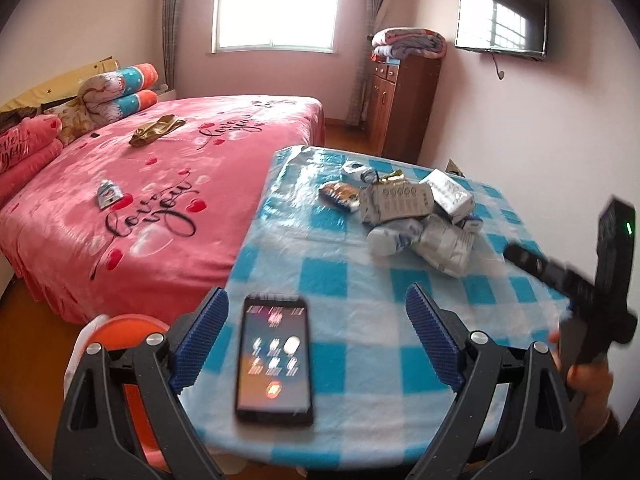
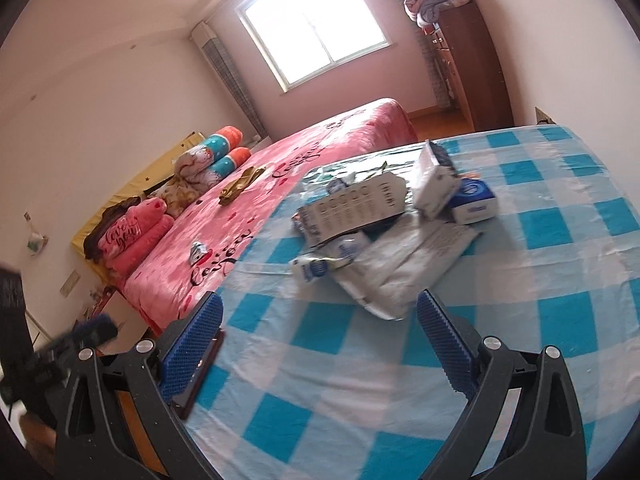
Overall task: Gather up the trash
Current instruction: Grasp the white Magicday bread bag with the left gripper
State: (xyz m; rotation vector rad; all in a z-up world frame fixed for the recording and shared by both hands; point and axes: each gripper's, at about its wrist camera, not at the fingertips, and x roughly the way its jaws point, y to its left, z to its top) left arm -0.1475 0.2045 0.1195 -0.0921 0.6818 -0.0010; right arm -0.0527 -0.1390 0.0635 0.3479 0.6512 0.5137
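Observation:
A pile of trash, made of silver and white packets, boxes and wrappers, lies on the far half of the blue-checked table. My left gripper hangs open over the near edge, well short of the pile. In the right wrist view the trash pile sits just ahead of my open right gripper, which holds nothing. The right gripper also shows blurred at the right of the left wrist view. A small wrapper and a gold wrapper lie on the pink bed.
A lit phone lies flat on the table between my left fingers; the phone's edge shows behind my right gripper's left finger. An orange bin with a white liner stands below the table's left edge. A wooden cabinet stands by the far wall.

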